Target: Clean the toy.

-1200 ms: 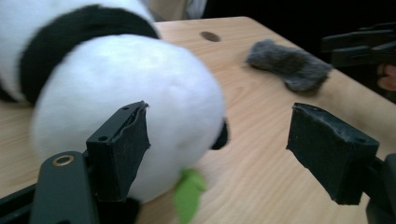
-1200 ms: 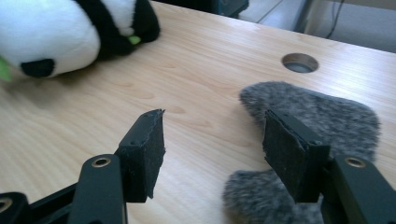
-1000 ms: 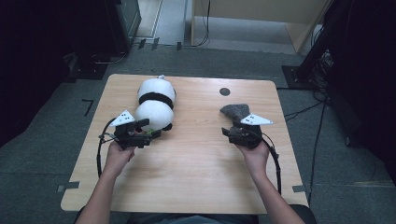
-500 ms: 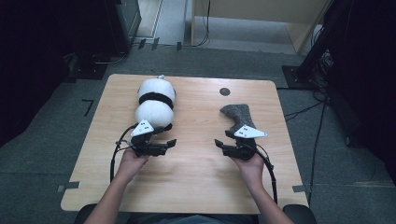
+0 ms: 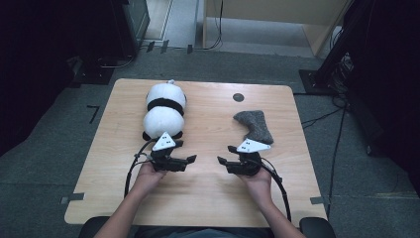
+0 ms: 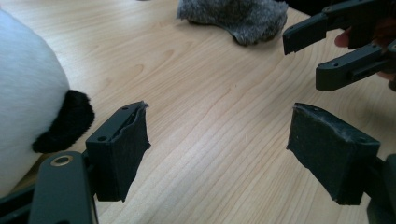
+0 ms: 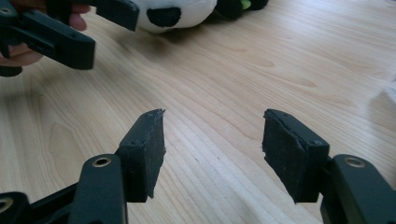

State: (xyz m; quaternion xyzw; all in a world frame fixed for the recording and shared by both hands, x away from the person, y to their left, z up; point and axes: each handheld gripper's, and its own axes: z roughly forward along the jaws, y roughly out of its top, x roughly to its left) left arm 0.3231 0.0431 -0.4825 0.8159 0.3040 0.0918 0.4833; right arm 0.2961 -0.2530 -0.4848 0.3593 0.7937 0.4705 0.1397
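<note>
A white and black panda plush (image 5: 165, 111) lies at the back left of the wooden table (image 5: 297, 193). A grey furry piece (image 5: 254, 126) lies at the right. My left gripper (image 5: 190, 159) is just in front of the plush and points right, open and holding nothing. My right gripper (image 5: 224, 154) is in front of the grey piece and points left, open and holding nothing. Their tips face each other a short gap apart. In the left gripper view, its gripper (image 6: 219, 140) has the plush (image 6: 28, 93) at its left and the grey piece (image 6: 233, 18) far ahead. In the right gripper view, its gripper (image 7: 212, 140) faces bare wood, with the plush (image 7: 177, 11) beyond.
A small black round mark (image 5: 238, 97) sits on the table near its far edge. Cables trail from both grippers toward the near edge. Dark equipment and cables stand on the floor around the table.
Both hands have come in toward the table's middle and nearer the person. The grippers have turned from beside the plush and the grey piece to face each other. Jaws unchanged.
</note>
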